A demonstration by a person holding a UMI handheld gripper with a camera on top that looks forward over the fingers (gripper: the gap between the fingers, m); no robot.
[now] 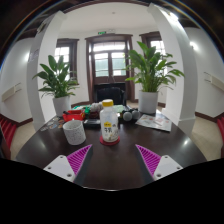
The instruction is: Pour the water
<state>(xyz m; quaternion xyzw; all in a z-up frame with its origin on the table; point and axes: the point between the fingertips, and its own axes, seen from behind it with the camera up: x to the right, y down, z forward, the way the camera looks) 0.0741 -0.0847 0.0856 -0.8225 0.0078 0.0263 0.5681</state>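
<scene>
I see the bottle (108,121), yellow-capped with a red and white label, standing upright on the dark round counter (110,165) just ahead of my claw (111,158), whose fingers are spread wide with nothing between them. Left of it sit a white cup (74,131) and a red container (72,115), with papers (155,121) to its right. Beyond stand two potted plants (150,70) and a dark-framed door (108,62) in white walls.

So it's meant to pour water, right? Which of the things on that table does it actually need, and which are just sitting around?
For the job:
- bottle with the yellow cap, just ahead of the open fingers
- white cup beside the bottle
- gripper, holding nothing

Just lying about:
- red container behind the cup
- papers on the table
- dark object behind the bottle
- two potted plants on the floor beyond
</scene>
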